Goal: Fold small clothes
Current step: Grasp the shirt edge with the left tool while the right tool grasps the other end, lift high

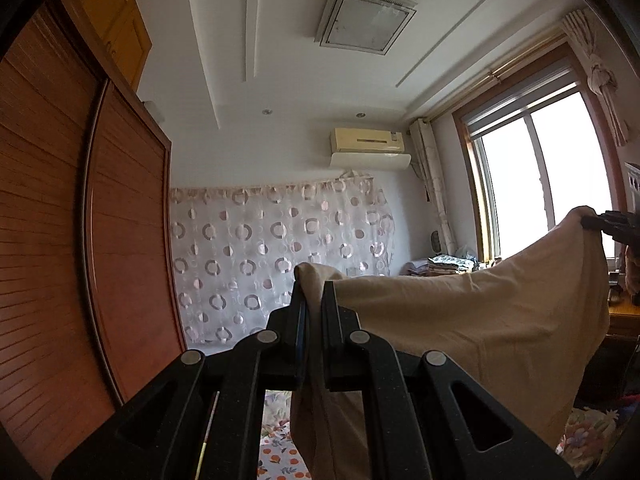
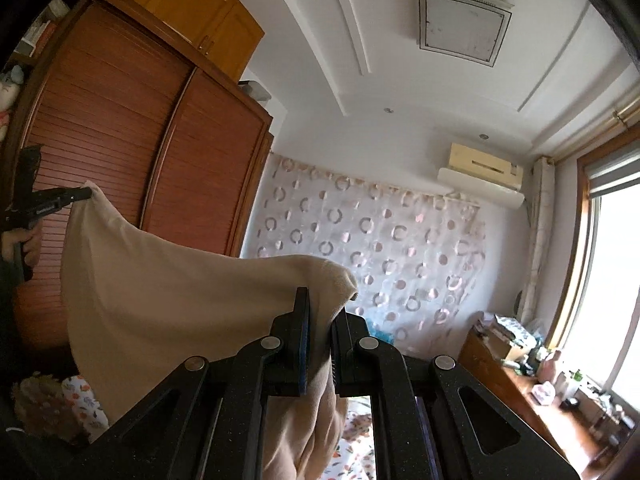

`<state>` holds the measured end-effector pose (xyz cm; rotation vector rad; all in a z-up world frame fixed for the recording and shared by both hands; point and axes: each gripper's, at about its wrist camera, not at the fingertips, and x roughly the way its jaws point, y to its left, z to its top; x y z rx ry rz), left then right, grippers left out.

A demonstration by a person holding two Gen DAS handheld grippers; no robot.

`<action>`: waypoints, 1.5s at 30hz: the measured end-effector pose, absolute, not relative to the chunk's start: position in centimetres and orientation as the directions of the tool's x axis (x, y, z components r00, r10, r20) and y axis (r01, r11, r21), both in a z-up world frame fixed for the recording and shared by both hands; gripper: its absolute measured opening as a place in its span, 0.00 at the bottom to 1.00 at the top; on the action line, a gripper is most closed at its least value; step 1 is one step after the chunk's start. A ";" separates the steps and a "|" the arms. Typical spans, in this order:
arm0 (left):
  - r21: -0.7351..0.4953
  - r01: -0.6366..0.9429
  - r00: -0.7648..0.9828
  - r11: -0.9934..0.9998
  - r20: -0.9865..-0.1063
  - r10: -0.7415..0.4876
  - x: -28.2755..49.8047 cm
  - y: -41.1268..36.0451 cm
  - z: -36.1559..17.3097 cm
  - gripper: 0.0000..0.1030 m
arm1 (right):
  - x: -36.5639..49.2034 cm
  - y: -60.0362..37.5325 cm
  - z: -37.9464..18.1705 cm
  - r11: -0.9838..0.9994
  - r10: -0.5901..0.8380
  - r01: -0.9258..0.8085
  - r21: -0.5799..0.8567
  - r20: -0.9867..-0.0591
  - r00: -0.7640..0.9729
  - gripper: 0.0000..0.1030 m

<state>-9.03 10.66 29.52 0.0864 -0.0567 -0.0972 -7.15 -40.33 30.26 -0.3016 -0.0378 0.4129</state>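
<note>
Clamped between left gripper (image 1: 314, 292) fingers: one top corner of beige garment (image 1: 460, 320), hanging aloft over floral bed (image 1: 280, 444). Looks light, soft, limp, best pinched at corners. Right gripper (image 2: 322, 308) fingers pinch the other.

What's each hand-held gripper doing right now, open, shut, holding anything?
Left hand-held gripper: shut on one top corner of the beige garment.
Right hand-held gripper: shut on the garment's other top corner.
</note>
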 end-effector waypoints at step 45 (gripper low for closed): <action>0.068 0.077 0.897 0.995 -0.440 -0.040 27.4 9.4 7.2 0.07 | 30.5 -34.6 11.7 0.884 0.259 -0.422 -0.199 -0.543 0.799 0.08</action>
